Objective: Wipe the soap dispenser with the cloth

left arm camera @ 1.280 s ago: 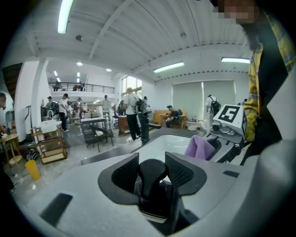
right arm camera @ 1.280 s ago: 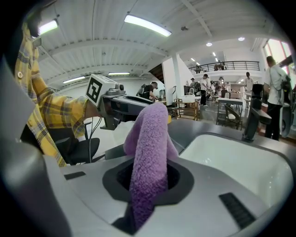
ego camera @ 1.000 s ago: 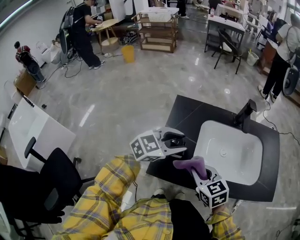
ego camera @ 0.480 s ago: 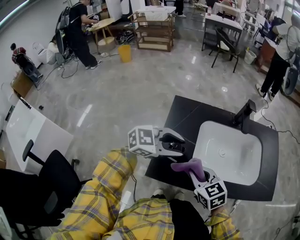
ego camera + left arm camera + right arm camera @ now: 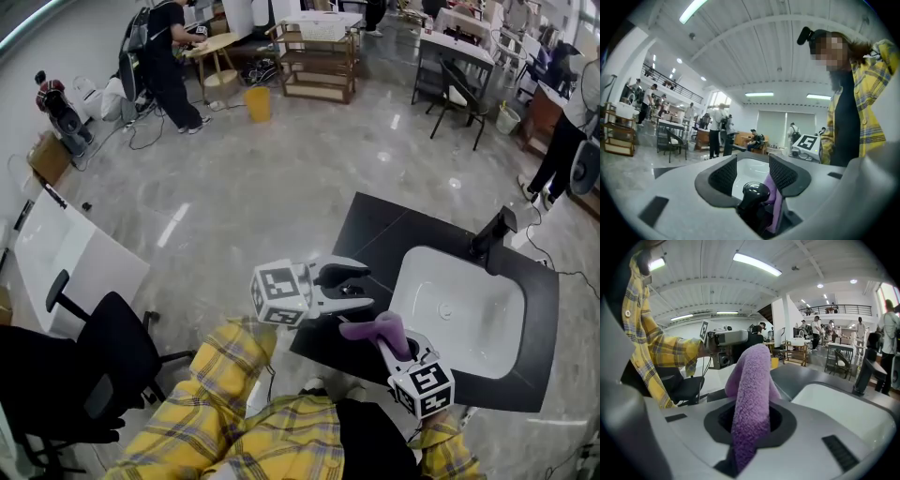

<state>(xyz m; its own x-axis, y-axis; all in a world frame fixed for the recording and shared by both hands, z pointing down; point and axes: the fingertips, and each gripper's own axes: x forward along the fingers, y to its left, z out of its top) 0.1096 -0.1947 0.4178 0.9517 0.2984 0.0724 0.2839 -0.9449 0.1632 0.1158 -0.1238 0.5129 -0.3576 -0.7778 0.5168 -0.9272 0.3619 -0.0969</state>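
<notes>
The left gripper, jaws opening, has the dispenser between them at lower centre, over the tabletop edge. The right gripper jaws clamp the cloth, which touches the dispenser.

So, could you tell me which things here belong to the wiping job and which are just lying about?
For the job:
dispenser
cloth

Just about:
sink
tap
counter
chair
yellow bin
</notes>
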